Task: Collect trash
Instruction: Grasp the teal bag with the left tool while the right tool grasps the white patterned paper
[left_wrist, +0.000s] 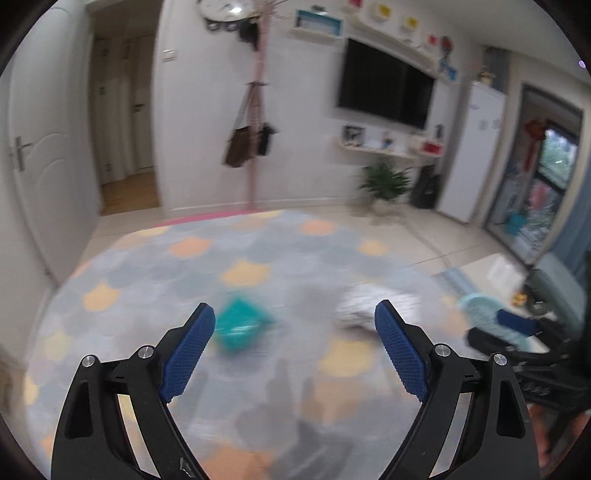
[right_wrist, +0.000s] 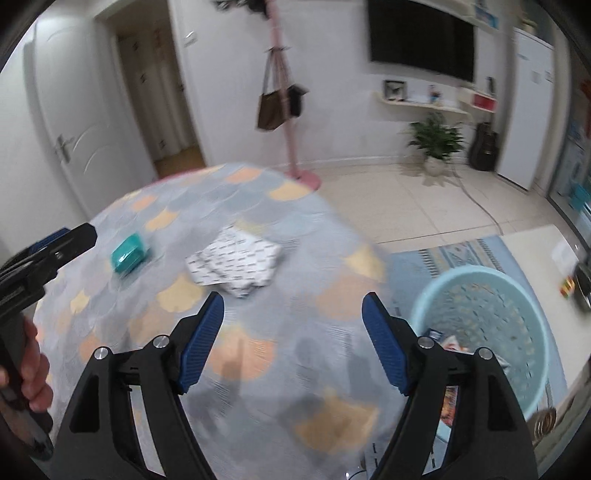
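Observation:
A teal packet (left_wrist: 242, 325) lies on the round patterned rug (left_wrist: 147, 280), just past my left gripper (left_wrist: 294, 319), which is open and empty above the rug. A crumpled white printed wrapper (right_wrist: 234, 260) lies on the rug ahead of my right gripper (right_wrist: 293, 308), also open and empty. The teal packet also shows in the right wrist view (right_wrist: 129, 253), left of the wrapper. A light blue basket (right_wrist: 484, 332) with some trash inside stands on the floor at the right. The wrapper is blurred in the left wrist view (left_wrist: 360, 306). The right gripper shows in the left wrist view (left_wrist: 517, 328).
A pink coat stand (right_wrist: 286, 122) with hanging bags stands at the rug's far edge. A potted plant (right_wrist: 436, 142) and a dark guitar (right_wrist: 484, 146) stand by the far wall. A white door (left_wrist: 44, 158) is at the left. A low table (right_wrist: 546, 254) is at the right.

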